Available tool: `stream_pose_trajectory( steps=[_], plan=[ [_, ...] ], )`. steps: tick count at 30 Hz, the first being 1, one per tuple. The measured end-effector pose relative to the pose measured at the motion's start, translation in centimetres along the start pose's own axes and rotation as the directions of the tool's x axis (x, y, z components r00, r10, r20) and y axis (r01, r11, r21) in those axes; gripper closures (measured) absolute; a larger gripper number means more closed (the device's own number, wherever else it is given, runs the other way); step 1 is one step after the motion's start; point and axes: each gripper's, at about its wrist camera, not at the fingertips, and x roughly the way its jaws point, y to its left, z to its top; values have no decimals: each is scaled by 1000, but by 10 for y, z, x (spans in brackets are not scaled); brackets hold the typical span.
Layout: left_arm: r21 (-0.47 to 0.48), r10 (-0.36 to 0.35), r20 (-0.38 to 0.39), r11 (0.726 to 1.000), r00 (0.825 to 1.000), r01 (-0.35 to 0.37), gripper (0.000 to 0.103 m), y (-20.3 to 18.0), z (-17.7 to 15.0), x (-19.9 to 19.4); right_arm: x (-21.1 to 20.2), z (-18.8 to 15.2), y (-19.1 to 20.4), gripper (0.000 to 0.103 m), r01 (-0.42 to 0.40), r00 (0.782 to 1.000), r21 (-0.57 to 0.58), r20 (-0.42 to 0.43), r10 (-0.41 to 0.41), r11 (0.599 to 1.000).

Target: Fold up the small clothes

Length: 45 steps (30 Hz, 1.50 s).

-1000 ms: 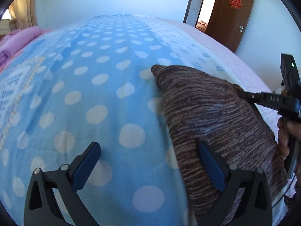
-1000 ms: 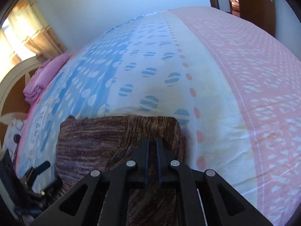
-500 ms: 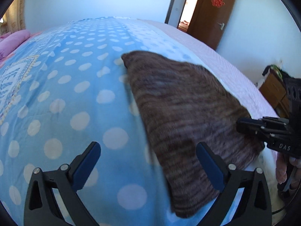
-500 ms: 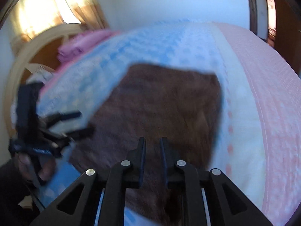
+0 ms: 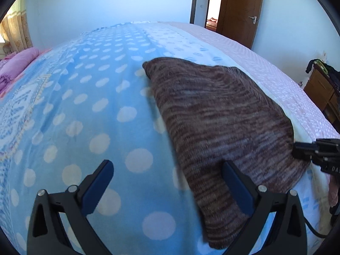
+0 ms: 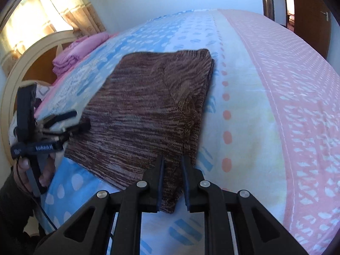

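A brown striped knit garment [image 5: 221, 114] lies folded into a flat rectangle on the bed; it also shows in the right wrist view [image 6: 153, 108]. My left gripper [image 5: 167, 182] is open and empty, its right finger over the garment's near left edge. My right gripper [image 6: 172, 180] has its jaws a narrow gap apart, around the garment's near corner without pinching it. In the left wrist view the right gripper [image 5: 297, 148] touches the garment's right edge. In the right wrist view the left gripper [image 6: 78, 120] sits at the garment's left edge.
The bed has a blue polka-dot cover [image 5: 89, 110] with a pink patterned band [image 6: 293, 85] on the right. Pink folded bedding [image 6: 74, 53] lies by the headboard [image 6: 27, 63]. A wooden door [image 5: 242, 10] and a dresser [image 5: 318, 93] stand beyond the bed.
The right gripper's jaws have parted from shut to a narrow gap and pulled back to the garment's near corner. The garment now lies flat. The left gripper stayed open.
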Motion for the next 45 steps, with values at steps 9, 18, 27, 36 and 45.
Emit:
stream_pose_trajectory(
  steps=[9,18,27,36,45],
  plan=[
    [24,-10,-18,1000,1000,10,0,-6,4,16,-31,10,-33,53,-44,989,81,144,32,996],
    [21,-17,-28,1000,999,17,0,-6,5,21,10,59,-60,46,-107,983,176,165,77,979],
    [5,-105,-49,994,993,106,0,-6,12,31,57,88,-71,45,-196,975,239,149,164,951],
    [71,-145,-23,987,989,146,66,-28,9,14,67,101,-46,86,-156,983,230,135,127,961],
    [118,-89,29,989,996,85,76,-34,8,-34,29,101,-12,88,-208,962,183,215,167,961]
  ],
)
